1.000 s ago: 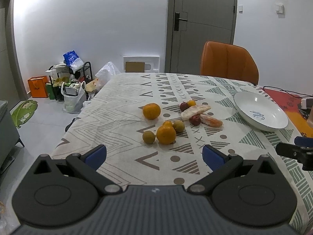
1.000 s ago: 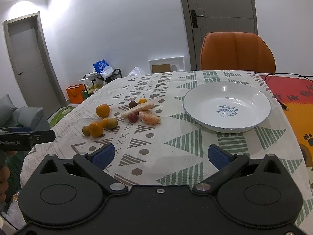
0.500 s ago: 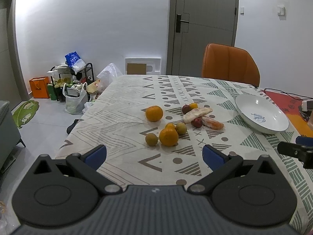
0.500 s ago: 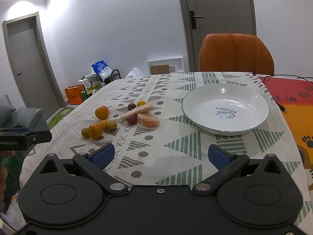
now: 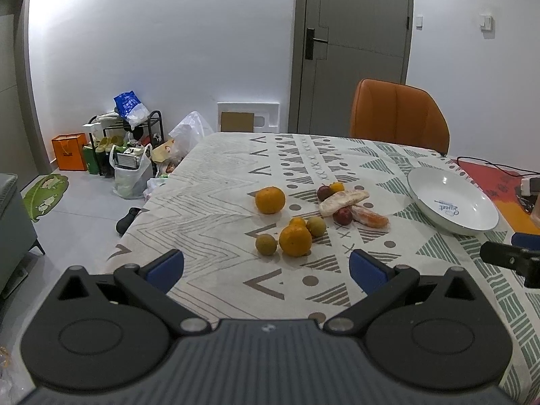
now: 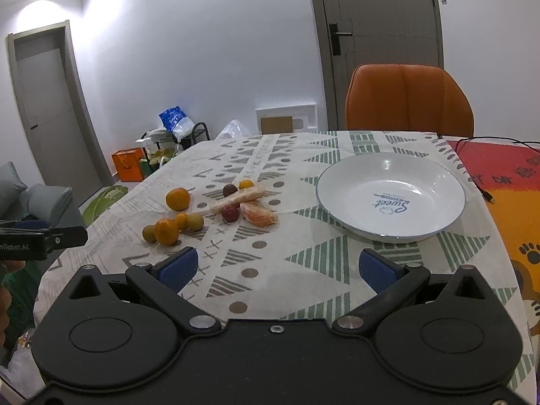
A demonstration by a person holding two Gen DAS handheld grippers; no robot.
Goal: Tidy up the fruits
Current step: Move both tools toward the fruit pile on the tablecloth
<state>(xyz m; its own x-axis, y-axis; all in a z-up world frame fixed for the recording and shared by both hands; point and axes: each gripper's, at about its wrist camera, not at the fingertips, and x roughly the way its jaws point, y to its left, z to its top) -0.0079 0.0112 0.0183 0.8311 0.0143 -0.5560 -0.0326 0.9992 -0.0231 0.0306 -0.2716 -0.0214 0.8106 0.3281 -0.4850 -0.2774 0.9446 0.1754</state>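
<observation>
Several fruits lie loose on the patterned tablecloth: an orange (image 5: 269,199) (image 6: 178,198), a nearer orange (image 5: 295,241) (image 6: 166,231) beside small green-brown fruits (image 5: 266,244), two dark red fruits (image 5: 342,216) (image 6: 231,213), a pale peeled piece (image 5: 343,197) (image 6: 240,197) and peeled orange segments (image 5: 369,217) (image 6: 258,216). An empty white plate (image 5: 452,202) (image 6: 390,195) stands to their right. My left gripper (image 5: 266,268) is open and empty, short of the fruit. My right gripper (image 6: 276,268) is open and empty, near the plate's front.
An orange chair (image 5: 399,116) (image 6: 407,99) stands at the table's far side. A red and orange mat (image 6: 506,182) with a cable lies at the right edge. Bags and a rack (image 5: 128,141) sit on the floor to the left.
Both grippers have drawn back slightly from the table, so the fruit and plate look a little farther away. Nothing on the table has moved.
</observation>
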